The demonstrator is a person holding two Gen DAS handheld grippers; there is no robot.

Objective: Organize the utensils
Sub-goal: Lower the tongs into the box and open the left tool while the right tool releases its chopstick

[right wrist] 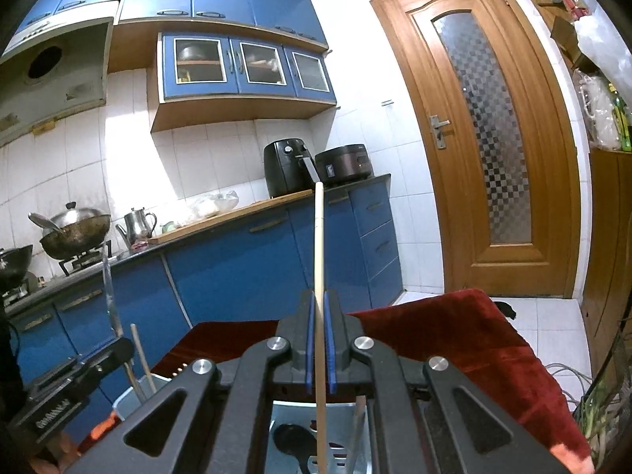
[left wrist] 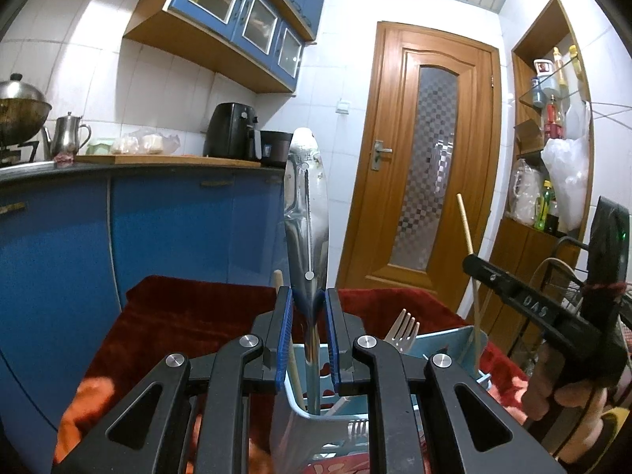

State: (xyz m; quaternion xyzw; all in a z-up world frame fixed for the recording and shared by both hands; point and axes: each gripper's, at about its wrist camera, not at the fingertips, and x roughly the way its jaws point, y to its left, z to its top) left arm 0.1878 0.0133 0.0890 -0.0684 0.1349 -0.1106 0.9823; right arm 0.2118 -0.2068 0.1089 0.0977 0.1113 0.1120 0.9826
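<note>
A deep red cloth (left wrist: 189, 316) spreads over the bench, and on it stands a pale blue plastic utensil holder (left wrist: 442, 341), its compartments already carrying a silver metal fork (left wrist: 403, 330), tines up, and a black plastic spoon (right wrist: 290, 440) lying low in a section seen from the right wrist view. The left claw (left wrist: 310, 335) is clamped on a long, shiny stainless steel utensil handle (left wrist: 307, 205), blue pads pressed to its narrow neck, the handle standing upright with its lower end down inside the holder beside a wooden stick (left wrist: 294, 371). Over on the right, the right claw (right wrist: 320, 339) is squeezed tight on a slim, pale wooden chopstick (right wrist: 319, 237), held upright above the holder's compartment, its lower end reaching down toward the grid floor. In the left wrist view that same right claw (left wrist: 474, 262) shows at the holder's far side, with a hand (left wrist: 580, 399) wrapped round its grip.
</note>
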